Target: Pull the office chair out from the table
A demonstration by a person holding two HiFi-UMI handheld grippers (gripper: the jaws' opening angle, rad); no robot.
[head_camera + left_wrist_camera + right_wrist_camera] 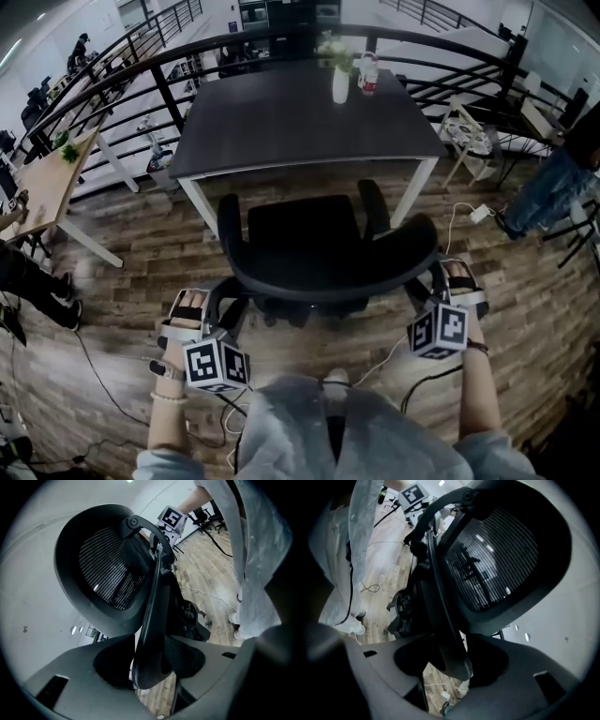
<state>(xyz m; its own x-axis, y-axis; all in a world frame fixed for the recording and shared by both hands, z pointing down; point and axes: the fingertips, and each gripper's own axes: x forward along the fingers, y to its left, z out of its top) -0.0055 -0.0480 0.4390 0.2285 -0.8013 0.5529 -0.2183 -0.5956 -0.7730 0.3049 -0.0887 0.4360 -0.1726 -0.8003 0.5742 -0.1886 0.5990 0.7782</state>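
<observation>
The black mesh-backed office chair (319, 248) stands on the wooden floor, clear of the dark table (300, 122), with its backrest toward me. My left gripper (192, 305) is at the backrest's left edge and my right gripper (459, 277) at its right edge. In the left gripper view the backrest's curved rim (152, 634) runs between the jaws of the left gripper (150, 667), with a dark gap on one side. In the right gripper view the rim (445, 634) likewise passes between the jaws of the right gripper (450, 660), and floor shows beside it. Neither gripper presses on the rim.
A white vase with a plant (339, 80) and a bottle (367, 73) stand at the table's far edge, before a black railing (141, 56). A wooden desk (47, 183) is at the left, a small white side table (469, 136) and a person's legs (553, 183) at the right. Cables (103, 384) lie on the floor.
</observation>
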